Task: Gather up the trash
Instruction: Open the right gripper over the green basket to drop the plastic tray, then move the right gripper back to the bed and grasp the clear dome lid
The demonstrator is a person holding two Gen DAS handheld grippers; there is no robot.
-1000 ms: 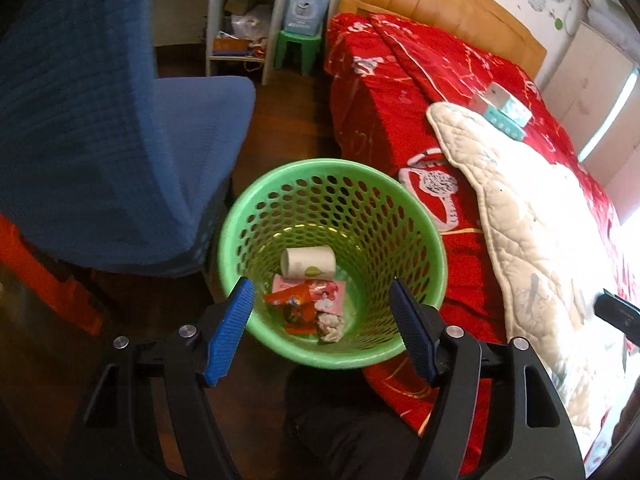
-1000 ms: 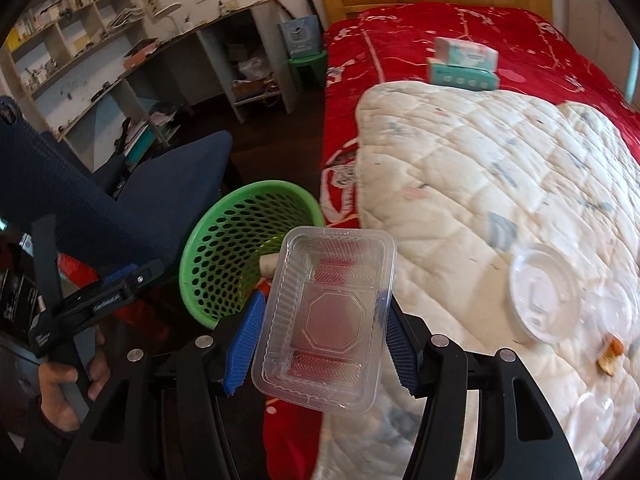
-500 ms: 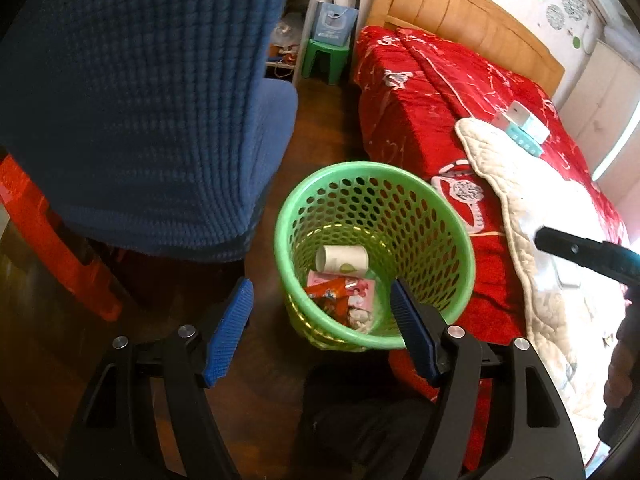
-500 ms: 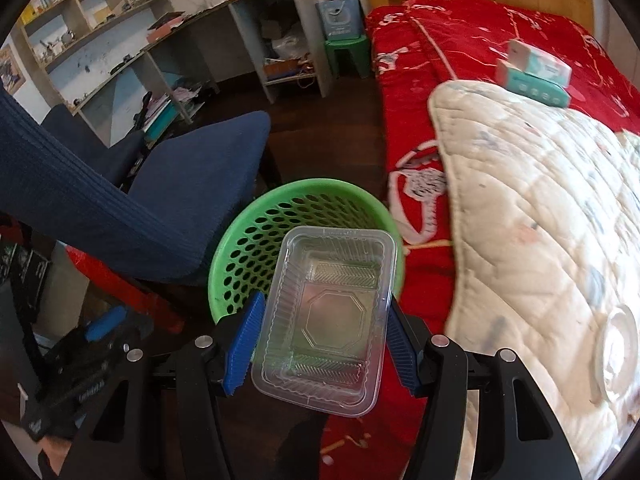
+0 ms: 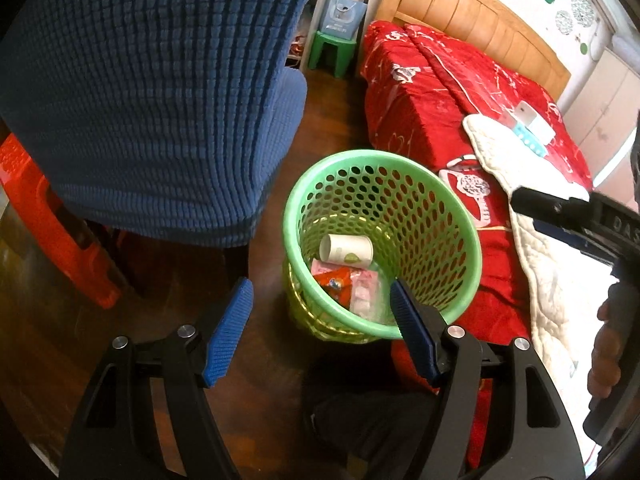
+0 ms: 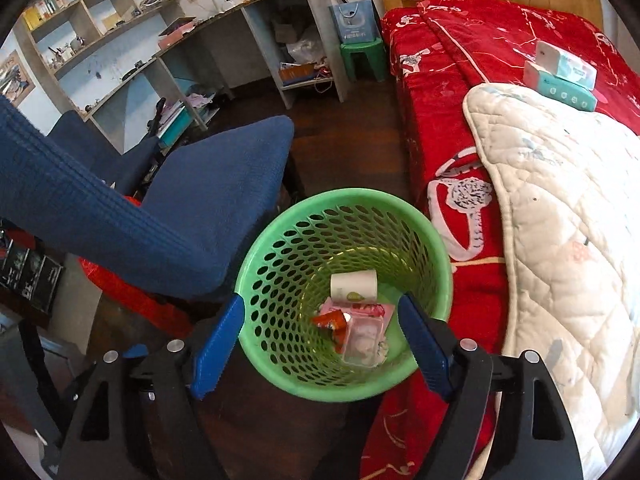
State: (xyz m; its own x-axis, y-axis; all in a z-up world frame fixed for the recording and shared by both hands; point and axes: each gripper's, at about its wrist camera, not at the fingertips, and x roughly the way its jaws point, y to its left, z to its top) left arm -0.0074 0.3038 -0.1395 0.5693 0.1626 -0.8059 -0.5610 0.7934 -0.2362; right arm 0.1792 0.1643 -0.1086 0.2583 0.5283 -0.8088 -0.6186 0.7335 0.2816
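Trash in the green basket (image 6: pixel 256 276) beside the bed (image 6: pixel 500 52): clear plastic tray (image 6: pixel 362 338) lies atop wrappers, near a paper roll (image 6: pixel 354 285).
Right gripper (image 6: pixel 320 336) and left gripper (image 5: pixel 320 328) both spread wide, holding nothing; tray looks light, thin, crushable, slick — best pinched by its rim.

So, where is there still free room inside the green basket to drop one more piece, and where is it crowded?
In the green basket, the perforated side toward the blue chair is bare down to the bottom. The crowded part is the bed side: white paper cup, orange wrapper, pink packet and clear plastic tray lie together. Both grippers hang open above.
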